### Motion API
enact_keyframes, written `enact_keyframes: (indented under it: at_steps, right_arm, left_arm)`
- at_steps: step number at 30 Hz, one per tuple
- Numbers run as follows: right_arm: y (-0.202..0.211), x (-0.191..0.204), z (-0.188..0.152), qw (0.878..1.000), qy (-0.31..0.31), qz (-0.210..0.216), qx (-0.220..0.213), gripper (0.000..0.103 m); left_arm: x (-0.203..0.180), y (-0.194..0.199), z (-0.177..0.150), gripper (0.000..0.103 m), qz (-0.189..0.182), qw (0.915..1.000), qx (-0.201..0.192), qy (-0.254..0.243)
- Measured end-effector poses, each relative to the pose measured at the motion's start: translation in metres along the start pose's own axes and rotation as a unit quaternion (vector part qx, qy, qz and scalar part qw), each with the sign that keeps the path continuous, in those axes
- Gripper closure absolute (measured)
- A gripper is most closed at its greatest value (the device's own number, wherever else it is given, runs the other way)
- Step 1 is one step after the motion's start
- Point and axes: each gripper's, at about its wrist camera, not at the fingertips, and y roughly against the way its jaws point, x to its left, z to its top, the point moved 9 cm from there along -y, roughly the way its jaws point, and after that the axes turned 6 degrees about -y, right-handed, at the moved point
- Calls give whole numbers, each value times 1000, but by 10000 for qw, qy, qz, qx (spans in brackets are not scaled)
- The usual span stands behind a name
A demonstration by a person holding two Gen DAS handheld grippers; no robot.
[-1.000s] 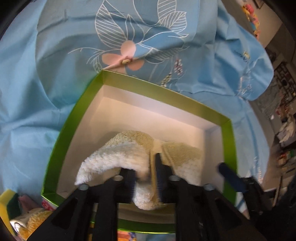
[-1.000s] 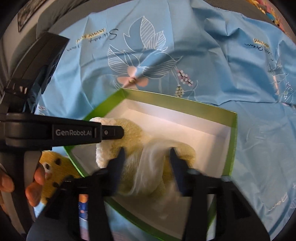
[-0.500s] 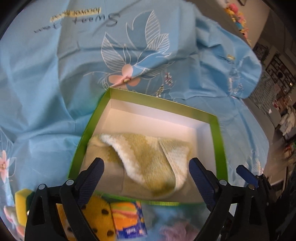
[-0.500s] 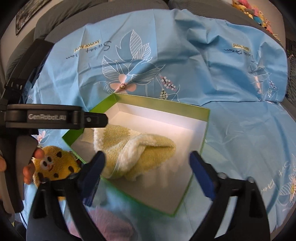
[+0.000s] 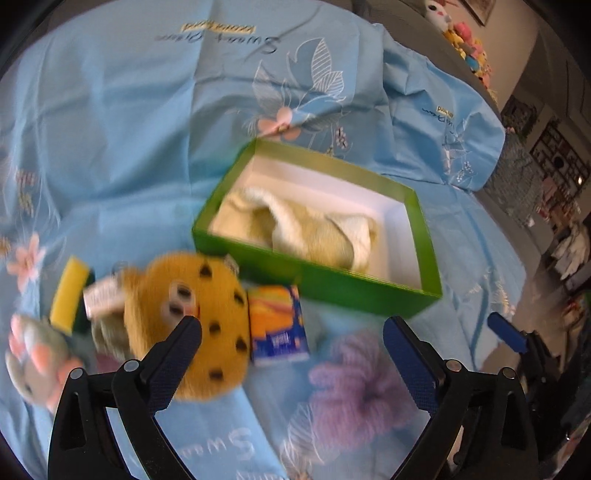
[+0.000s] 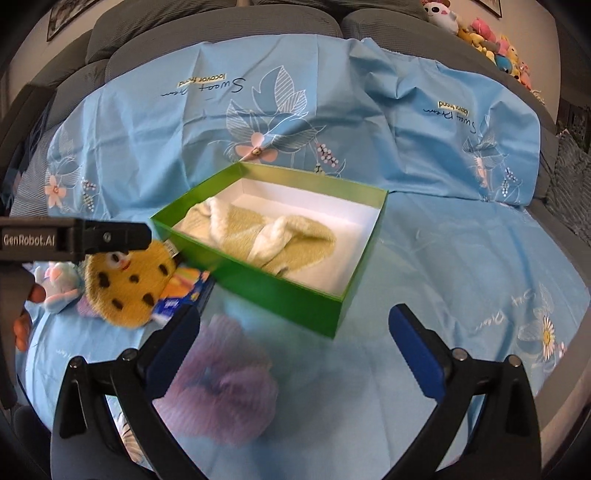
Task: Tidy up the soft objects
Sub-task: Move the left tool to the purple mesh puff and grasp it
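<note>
A yellow-green and white towel [image 5: 314, 229] [image 6: 258, 232] lies loose inside the green box [image 5: 325, 280] [image 6: 280, 291] on the blue sheet. My left gripper [image 5: 292, 323] hangs above and in front of the box, its jaws still opening with nothing between them. My right gripper [image 6: 294, 314] is open and empty, over the sheet just in front of the box. A yellow spotted plush [image 5: 199, 306] [image 6: 125, 280], a tissue pack [image 5: 279, 325] and a purple fluffy item [image 5: 354, 391] [image 6: 225, 384] lie in front of the box.
A yellow sponge [image 5: 68, 291] and a grey-and-pink plush [image 5: 33, 365] lie at the left. A grey sofa back [image 6: 221, 26] stands behind the sheet, with several soft toys [image 6: 491, 40] along its top right. A hand [image 6: 26, 314] holds the left gripper's handle.
Both grippers let go of the towel, opened wide and drew back from the box. The towel stays inside it, and the items in front of the box have come into view.
</note>
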Motion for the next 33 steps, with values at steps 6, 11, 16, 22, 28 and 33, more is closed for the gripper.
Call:
enact_keyframes:
  at_steps: [6, 11, 16, 22, 28, 33]
  right_arm:
    - [11, 15, -20, 9998, 54, 106, 157, 1]
    - [15, 21, -35, 9995, 45, 150, 271, 1]
    - [8, 23, -54, 9982, 18, 250, 541, 1]
    - [-9, 23, -75, 9939, -15, 473, 991, 1]
    - [-31, 24, -88, 9894, -25, 656, 1297, 1]
    - [-45, 21, -92, 9859, -148, 824, 1446, 7]
  left_arm:
    - [1, 11, -30, 4, -176, 9996, 91, 202]
    - [2, 7, -51, 4, -172, 9990, 320, 263]
    - [-4, -3, -69, 4, -232, 9983, 496, 220]
    - [-8, -23, -78, 4, -310, 9967, 709, 228]
    - [-23, -44, -78, 4, -725, 9931, 872, 298]
    - [-35, -58, -73, 13, -892, 9915, 898, 287]
